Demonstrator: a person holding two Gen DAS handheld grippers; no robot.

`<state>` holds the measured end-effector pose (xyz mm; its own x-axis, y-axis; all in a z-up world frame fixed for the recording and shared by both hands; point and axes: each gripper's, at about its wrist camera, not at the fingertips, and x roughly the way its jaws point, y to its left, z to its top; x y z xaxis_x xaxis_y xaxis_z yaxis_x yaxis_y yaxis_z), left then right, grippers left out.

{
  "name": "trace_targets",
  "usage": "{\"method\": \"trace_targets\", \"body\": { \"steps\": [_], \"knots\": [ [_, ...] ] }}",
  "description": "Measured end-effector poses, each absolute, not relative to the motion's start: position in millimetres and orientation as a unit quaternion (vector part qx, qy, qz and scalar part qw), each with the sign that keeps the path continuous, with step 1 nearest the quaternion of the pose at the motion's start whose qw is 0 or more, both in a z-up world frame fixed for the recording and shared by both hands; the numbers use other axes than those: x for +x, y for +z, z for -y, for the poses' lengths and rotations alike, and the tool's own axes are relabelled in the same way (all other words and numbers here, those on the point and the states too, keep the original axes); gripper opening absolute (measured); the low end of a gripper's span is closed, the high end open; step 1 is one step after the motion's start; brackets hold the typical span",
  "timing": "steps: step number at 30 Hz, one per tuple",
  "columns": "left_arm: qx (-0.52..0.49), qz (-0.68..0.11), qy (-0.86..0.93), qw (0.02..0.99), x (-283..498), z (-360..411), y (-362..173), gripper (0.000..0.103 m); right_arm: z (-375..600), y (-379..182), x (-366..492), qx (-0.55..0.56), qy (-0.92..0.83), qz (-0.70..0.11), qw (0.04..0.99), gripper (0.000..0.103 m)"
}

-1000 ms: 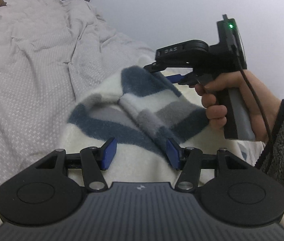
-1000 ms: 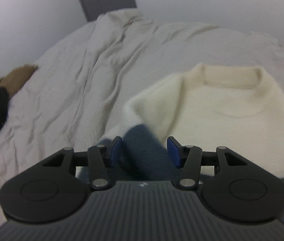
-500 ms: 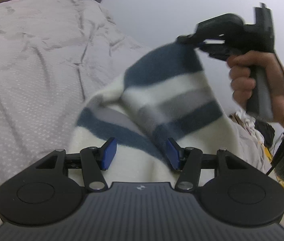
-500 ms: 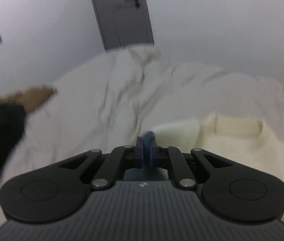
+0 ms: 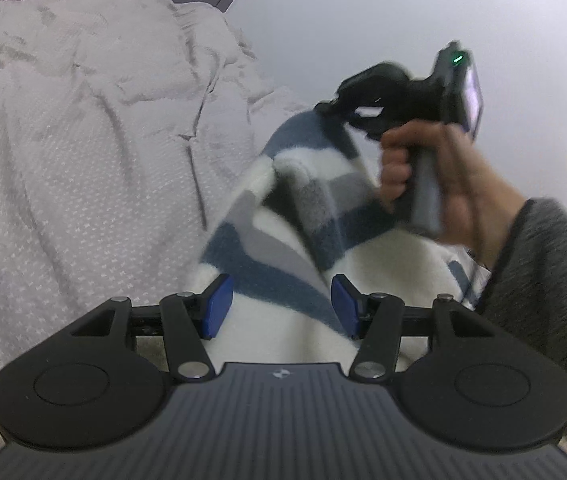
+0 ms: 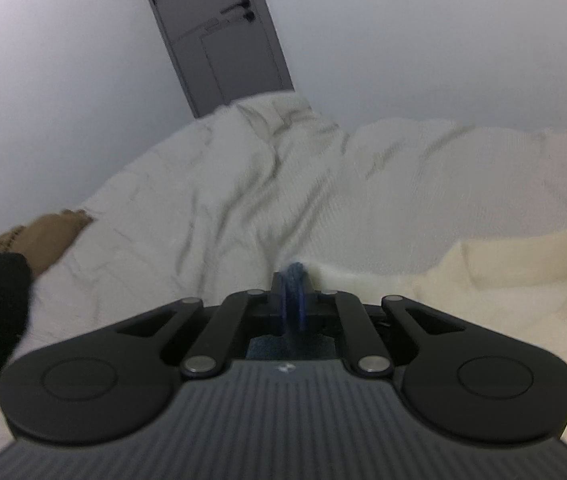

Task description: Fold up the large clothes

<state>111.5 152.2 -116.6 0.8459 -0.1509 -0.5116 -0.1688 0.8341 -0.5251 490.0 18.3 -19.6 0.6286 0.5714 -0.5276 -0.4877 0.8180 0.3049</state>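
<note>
1. One sweater (image 5: 283, 216), cream with blue and grey stripes, lies on the bed (image 5: 83, 160).
2. Two grippers seen. Left gripper (image 5: 281, 304): jaws spread wide above the sweater body, gripping nothing.
3. Right gripper (image 6: 292, 296): clamped on the blue sleeve (image 5: 303, 136), lifting it off the bed.
4. One door (image 6: 211, 28) stands behind the bed.
</note>
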Motion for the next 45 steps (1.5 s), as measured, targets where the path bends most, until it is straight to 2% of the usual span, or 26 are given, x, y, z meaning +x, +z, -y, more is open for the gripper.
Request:
{"method": "trace_targets", "body": {
  "steps": [7, 14, 15, 17, 18, 19, 33, 45],
  "knots": [
    [-0.271, -0.280, 0.003, 0.921, 113.9, -150.1, -117.2, 0.061, -21.4, -68.4, 500.3, 0.073, 0.289, -0.315, 0.901, 0.009],
    [-0.261, -0.279, 0.003, 0.924, 112.3, -147.3, -116.7, 0.061, -18.9, -74.6, 496.5, 0.084, 0.293, -0.307, 0.901, 0.010],
    [-0.259, -0.279, 0.003, 0.925, 113.0, -147.7, -116.8, 0.061, -17.0, -70.5, 492.8, 0.082, 0.295, -0.307, 0.901, 0.014],
    [-0.253, -0.278, 0.004, 0.927, 112.8, -146.0, -115.6, 0.061, -11.2, -62.8, 483.8, 0.078, 0.302, -0.305, 0.900, 0.029],
    [-0.249, -0.278, 0.003, 0.928, 112.5, -145.0, -114.6, 0.061, -7.8, -58.9, 479.0, 0.078, 0.307, -0.308, 0.897, 0.042],
    [-0.246, -0.276, 0.003, 0.929, 111.7, -144.4, -113.3, 0.061, -2.4, -52.5, 470.4, 0.074, 0.311, -0.305, 0.897, 0.048],
    [-0.187, -0.253, -0.004, 0.949, 80.2, -121.3, -86.2, 0.061, 98.5, 13.0, 297.3, 0.021, 0.295, -0.260, 0.919, 0.049],
    [-0.069, -0.242, -0.065, 0.966, 18.8, -43.5, -65.3, 0.061, 205.1, 20.7, 153.8, 0.008, 0.217, -0.265, 0.940, 0.048]
  ]
}}
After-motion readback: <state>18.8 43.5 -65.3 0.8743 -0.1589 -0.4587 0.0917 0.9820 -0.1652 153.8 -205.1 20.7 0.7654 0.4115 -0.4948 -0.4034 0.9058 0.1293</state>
